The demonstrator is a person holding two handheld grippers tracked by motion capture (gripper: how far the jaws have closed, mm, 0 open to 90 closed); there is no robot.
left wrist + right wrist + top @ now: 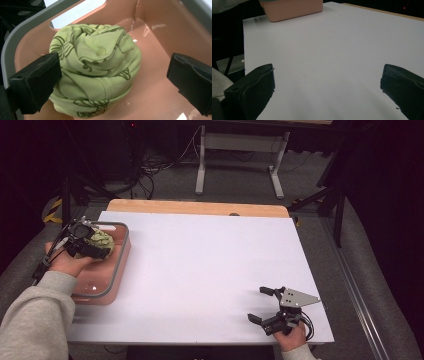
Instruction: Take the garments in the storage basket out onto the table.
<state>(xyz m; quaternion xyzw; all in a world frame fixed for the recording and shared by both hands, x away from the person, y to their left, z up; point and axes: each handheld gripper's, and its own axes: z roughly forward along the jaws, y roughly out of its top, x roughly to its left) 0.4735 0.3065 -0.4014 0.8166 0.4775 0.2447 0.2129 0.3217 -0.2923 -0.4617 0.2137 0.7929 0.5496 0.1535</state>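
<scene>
Left gripper (113, 82) fingers (37, 80) spread wide, released, straddling a rolled cloth bundle (96, 72); the finger at 9 o'clock in the left gripper view touches or nearly touches the fabric, the finger at 3 o'clock stands well apart from it. No squeeze visible. Bundle is pale yellow-green, knit-textured, printed with dark olive line motifs, wound into a round lump with a folded hem band low across its front and a small round snap or button near the top. It sits inside a salmon-pink tub (160, 37) with a grey rim, on the tub's floor near one wall.

In the high view the left gripper (86, 241) hangs over the tub (117, 270) at 9 o'clock on the white desk (210, 265), bundle (102, 240) partly under it, grey sleeve behind.

Right gripper (265, 306) at 5 o'clock on the desk, fingers (252, 87) apart, released, nothing between them, bare white surface ahead, tub corner (292, 8) far off at 11 o'clock in its own view.
</scene>
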